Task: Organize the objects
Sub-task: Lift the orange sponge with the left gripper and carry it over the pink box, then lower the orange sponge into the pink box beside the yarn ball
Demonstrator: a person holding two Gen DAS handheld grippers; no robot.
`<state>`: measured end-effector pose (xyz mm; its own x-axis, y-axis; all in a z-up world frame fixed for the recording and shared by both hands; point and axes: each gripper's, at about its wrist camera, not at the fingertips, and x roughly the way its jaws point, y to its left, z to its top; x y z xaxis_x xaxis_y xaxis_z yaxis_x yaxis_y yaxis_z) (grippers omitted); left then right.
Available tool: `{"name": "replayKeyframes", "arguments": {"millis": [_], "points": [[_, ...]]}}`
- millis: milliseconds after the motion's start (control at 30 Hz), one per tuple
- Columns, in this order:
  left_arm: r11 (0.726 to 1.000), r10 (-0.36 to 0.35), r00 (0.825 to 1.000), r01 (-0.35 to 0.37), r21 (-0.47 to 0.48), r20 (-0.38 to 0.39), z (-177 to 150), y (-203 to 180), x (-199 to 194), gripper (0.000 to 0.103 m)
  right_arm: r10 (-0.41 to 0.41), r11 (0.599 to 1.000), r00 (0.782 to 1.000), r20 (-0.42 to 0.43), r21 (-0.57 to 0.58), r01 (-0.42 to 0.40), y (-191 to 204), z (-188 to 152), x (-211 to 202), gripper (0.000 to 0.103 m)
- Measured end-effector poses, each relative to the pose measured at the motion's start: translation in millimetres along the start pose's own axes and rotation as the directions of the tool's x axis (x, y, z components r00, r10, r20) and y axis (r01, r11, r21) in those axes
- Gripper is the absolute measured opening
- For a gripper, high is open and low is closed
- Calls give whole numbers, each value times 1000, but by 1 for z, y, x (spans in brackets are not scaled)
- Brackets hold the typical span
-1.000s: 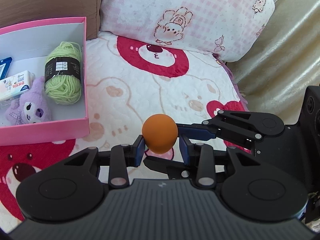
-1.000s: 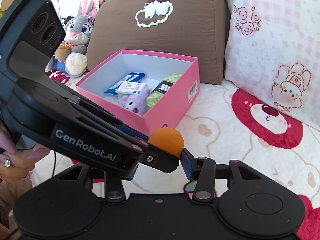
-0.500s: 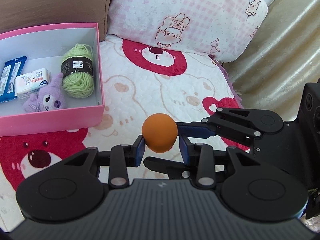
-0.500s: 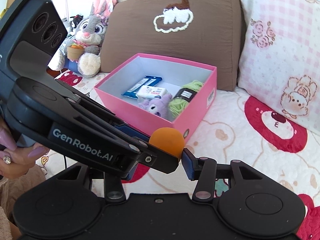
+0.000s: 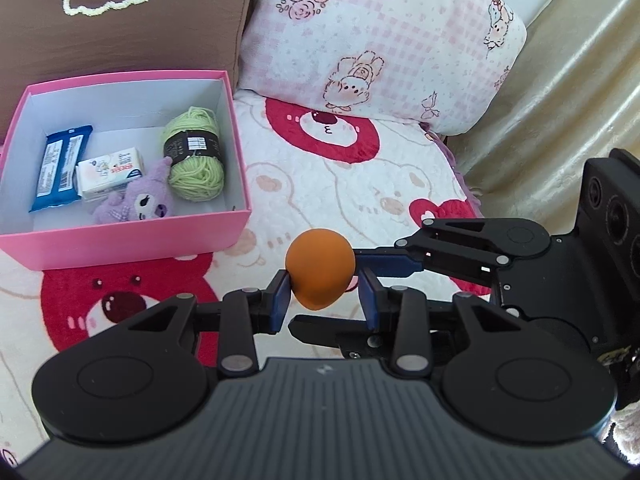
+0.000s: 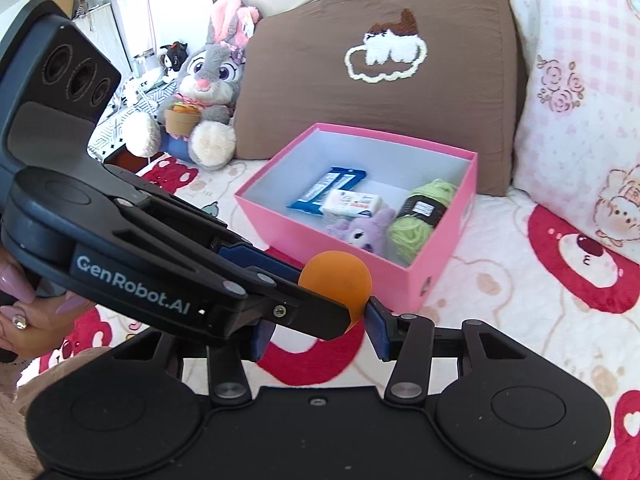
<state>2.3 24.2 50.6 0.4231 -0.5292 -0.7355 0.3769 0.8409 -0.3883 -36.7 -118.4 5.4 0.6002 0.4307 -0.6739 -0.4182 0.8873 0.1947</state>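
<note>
- Left wrist view: your left gripper [image 5: 323, 295] was clenched on the orange ball [image 5: 320, 274]. The ball sat between the blue pads, up off the bear-print bedspread [image 5: 320, 168].
- The left pad pressed the ball's side. The right pad was tight beside it, and contact there was hard to read.
- Your right gripper [image 5: 336, 296] came in from the right. One of its blue fingers [image 5: 388, 263] touched the ball's right side, and the other passed under the ball.
- The pink box [image 5: 120, 240] sat open on the bedspread to the ball's upper left, apart from it.
- In the box were a green yarn skein [image 5: 196, 160], a purple plush [image 5: 138, 204], a white packet [image 5: 110, 168] and a blue wrapper [image 5: 60, 168].
- A brown cushion [image 5: 120, 20] and a pink checked pillow [image 5: 380, 40] stood behind the box.
- Right wrist view: your right gripper [image 6: 318, 336] was released, its jaws wider than the ball [image 6: 335, 280].
- Its right pad touched the ball's lower right edge. Its left pad was mostly hidden behind the left gripper's finger.
- The left gripper [image 6: 324, 292] crossed in from the left with the ball at its tips, just in front of the box's near corner [image 6: 412, 280].
- Your hand [image 6: 24, 312] gripped the left tool's handle at the left edge.
- A grey rabbit plush [image 6: 212, 76] sat beside the brown cushion [image 6: 380, 92], well beyond the box.
</note>
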Motion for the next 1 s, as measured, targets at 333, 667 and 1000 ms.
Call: {"name": "replayKeyframes", "arguments": {"millis": [333,667,1000], "points": [[999,44,999,-44,5,26,7,20,-29,34,17,999,1000,-9,-39,-18,22,26,20,54],[995,95,994,-95,-12,53,27,47,-45,34,48,997,999,17,-56,-47,29,56,43,54],[992,116,990,-113,-47,77,64,75,-39,35,61,998,996,62,-6,-61,11,87,71,54]]}}
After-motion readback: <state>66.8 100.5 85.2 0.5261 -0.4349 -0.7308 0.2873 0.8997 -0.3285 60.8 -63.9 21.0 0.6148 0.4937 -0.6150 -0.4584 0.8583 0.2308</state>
